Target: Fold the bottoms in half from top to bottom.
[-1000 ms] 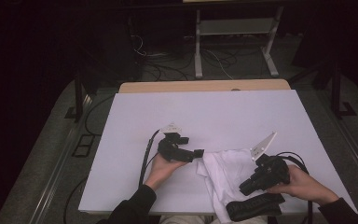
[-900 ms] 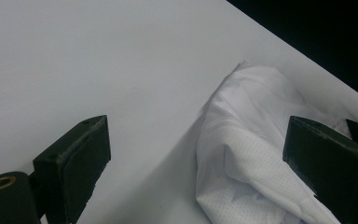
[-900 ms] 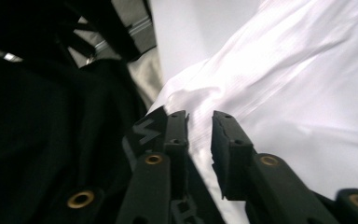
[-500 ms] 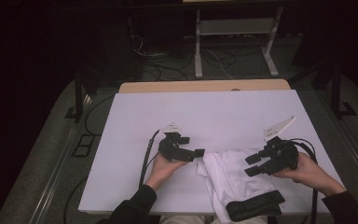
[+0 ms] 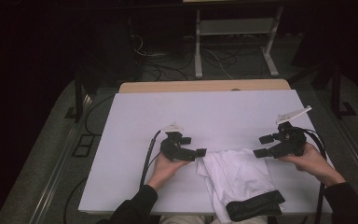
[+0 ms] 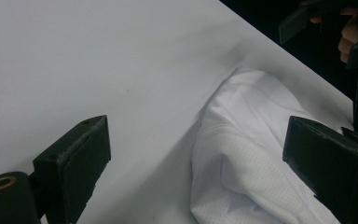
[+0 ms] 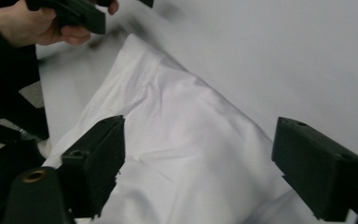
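White mesh-fabric garment with black waistband (image 5: 239,182) lies crumpled at the near tabletop (image 5: 121,140) edge; right claw (image 5: 262,146), jaws just opened, has released it and withdrawn rightward, while left claw (image 5: 200,152) stands apart beside it.

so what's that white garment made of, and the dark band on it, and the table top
The white garment looks like thin sports mesh, likely synthetic: fine pinholes and soft folds show. Its dark band seems a stretchy knit waistband, though it's too small to be sure. The table top looks like a smooth matte white sheet, perhaps laminate or paper.
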Available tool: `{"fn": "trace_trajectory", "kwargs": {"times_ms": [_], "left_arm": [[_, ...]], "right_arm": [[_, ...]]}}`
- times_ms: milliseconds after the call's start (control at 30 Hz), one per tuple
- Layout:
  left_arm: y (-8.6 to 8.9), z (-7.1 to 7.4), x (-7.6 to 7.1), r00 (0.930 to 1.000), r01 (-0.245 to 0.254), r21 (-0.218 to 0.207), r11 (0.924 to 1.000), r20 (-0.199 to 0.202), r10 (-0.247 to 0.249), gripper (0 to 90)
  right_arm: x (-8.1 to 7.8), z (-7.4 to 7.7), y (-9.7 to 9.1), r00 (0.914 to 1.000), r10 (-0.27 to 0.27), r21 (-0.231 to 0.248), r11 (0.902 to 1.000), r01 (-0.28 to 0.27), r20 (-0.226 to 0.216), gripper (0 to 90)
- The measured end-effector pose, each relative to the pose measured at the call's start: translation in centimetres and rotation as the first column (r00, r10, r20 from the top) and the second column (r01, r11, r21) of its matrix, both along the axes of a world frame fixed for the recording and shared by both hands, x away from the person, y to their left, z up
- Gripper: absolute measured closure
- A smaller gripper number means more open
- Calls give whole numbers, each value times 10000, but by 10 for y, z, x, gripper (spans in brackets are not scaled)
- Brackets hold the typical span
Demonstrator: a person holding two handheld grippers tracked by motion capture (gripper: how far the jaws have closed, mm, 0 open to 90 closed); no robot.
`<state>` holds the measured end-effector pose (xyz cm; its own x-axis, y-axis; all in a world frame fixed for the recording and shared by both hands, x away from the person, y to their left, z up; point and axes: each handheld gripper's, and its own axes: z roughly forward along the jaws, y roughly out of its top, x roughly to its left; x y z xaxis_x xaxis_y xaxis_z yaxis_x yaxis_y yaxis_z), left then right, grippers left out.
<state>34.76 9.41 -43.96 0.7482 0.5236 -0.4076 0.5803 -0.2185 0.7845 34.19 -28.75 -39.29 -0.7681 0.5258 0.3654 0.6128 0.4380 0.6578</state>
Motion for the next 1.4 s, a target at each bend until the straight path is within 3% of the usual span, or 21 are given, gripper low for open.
{"fn": "trace_trajectory", "kwargs": {"times_ms": [200,367,800,1133,1400], "left_arm": [[-3,-2,1,10000,36,94,9999,-86,-35,70],[-7,-5,2,9998,75,218,9997,-185,-71,73],[-15,-13,2,9981,383,599,9975,-504,-353,144],[-16,-15,3,9937,758,654,9950,-872,-700,337],[-20,-18,1,9855,1288,702,9892,-1199,-1199,522]], "right_arm": [[8,-7,-10,9995,-321,147,9994,321,-27,94],[15,-15,-15,9979,-619,-7,9981,619,-185,93],[28,-37,-24,9907,-1238,-512,9913,1210,-562,168],[33,-51,-25,9890,-1263,-751,9899,1206,-770,309],[31,-55,-21,9942,-808,-837,9937,748,-708,410]]}}
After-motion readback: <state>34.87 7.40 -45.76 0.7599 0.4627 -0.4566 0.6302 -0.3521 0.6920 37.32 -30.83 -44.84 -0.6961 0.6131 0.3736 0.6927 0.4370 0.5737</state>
